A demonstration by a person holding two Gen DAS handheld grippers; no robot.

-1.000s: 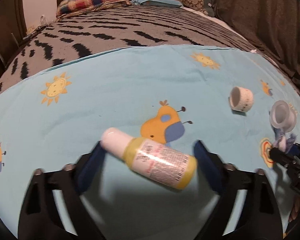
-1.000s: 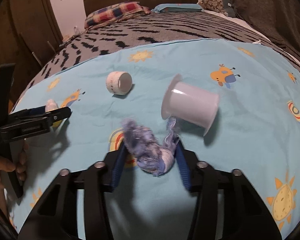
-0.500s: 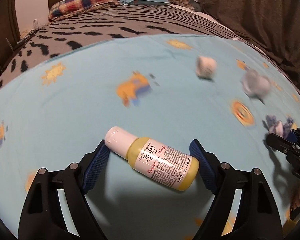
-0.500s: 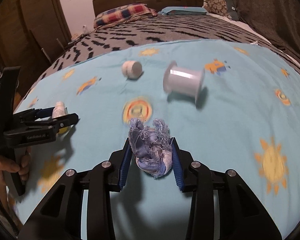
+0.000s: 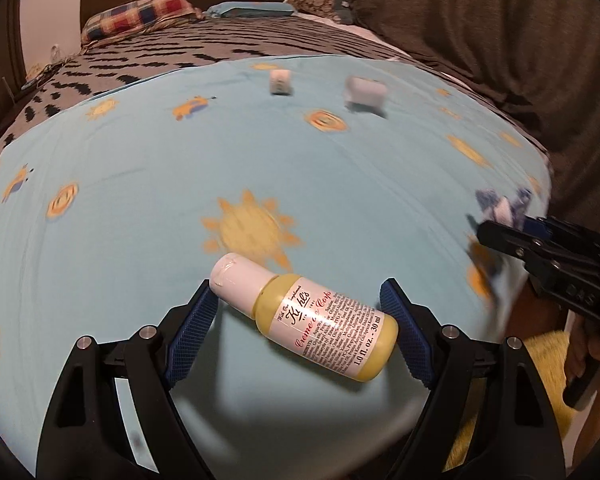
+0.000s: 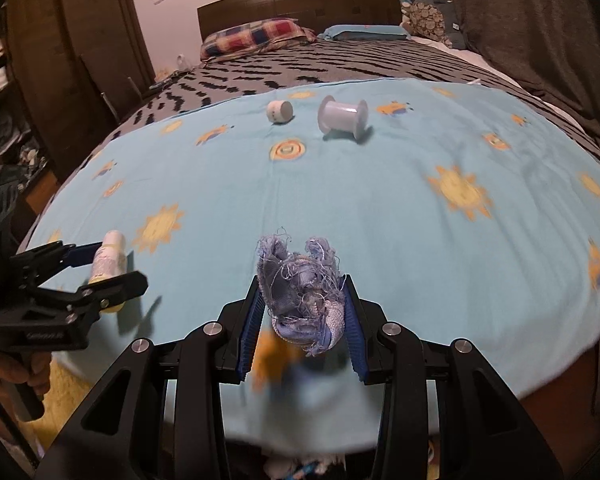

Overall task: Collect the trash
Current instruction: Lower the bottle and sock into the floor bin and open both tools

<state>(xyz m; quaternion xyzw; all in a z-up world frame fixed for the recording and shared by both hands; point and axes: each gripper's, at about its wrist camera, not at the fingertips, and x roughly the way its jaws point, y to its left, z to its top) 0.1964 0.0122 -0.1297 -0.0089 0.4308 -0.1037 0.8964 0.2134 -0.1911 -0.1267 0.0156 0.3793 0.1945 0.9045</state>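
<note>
The left gripper (image 5: 300, 320) gripped the lotion bottle (image 5: 306, 318) end to end, long axis spanning its jaws. The right gripper (image 6: 302, 312) clamped the frayed cloth scrap (image 6: 302, 300) above the blue sheet's (image 6: 380, 220) near edge.

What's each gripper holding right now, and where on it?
Left gripper: the yellow lotion bottle, pinched end to end, cap against one pad, base against the other. Right gripper: the frayed blue cloth wad, squeezed across its middle.
</note>
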